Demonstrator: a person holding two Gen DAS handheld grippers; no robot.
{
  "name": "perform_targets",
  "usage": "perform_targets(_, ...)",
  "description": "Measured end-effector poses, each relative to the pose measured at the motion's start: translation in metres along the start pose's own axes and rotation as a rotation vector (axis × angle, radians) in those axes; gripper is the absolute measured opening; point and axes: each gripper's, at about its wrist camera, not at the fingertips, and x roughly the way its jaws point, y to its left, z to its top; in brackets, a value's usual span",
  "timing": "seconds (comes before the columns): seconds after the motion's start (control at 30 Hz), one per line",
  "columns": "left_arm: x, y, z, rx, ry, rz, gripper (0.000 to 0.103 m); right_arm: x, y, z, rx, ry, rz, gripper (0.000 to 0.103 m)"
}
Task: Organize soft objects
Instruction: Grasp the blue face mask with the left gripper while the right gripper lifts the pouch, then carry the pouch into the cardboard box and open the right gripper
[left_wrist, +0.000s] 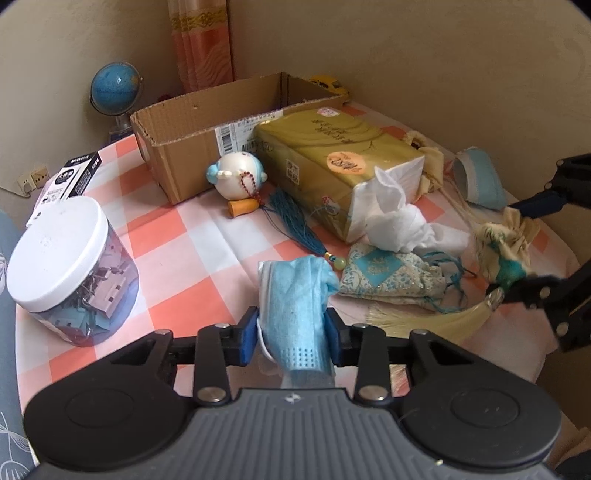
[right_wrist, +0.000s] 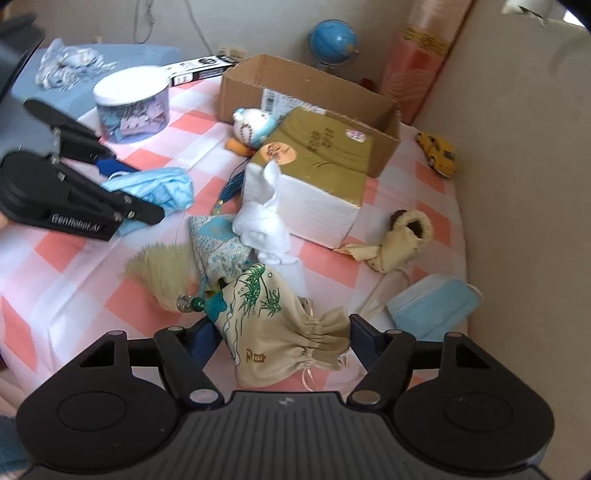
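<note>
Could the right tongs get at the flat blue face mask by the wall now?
Probably not yet: the right tongs straddle a cream drawstring pouch. The blue face mask itself lies uncovered just to their right.

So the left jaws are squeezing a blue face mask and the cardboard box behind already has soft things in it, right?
Not quite. The blue face mask is in the left jaws, but the cardboard box looks empty so far, as the left wrist view shows.
</note>
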Motion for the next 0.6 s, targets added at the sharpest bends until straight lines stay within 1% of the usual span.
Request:
perform_targets(0.27,-0.023,-0.001,0.004,0.025,-0.043,-0.004,0.036,-0.021,-0.022,0.028,0.163,0.05,-0.022,0.077)
perform_targets(0.43,-0.031,-0.001,0.003,0.025,-0.055,-0.012,0.036,-0.027,-0.041,0.06,0.213,0.066,-0.062,0.077)
perform_targets(0.6,-0.037,-0.001,0.004,0.038,-0.062,-0.015,0.036,-0.031,-0.059,0.099,0.249,0.042,-0.077,0.077)
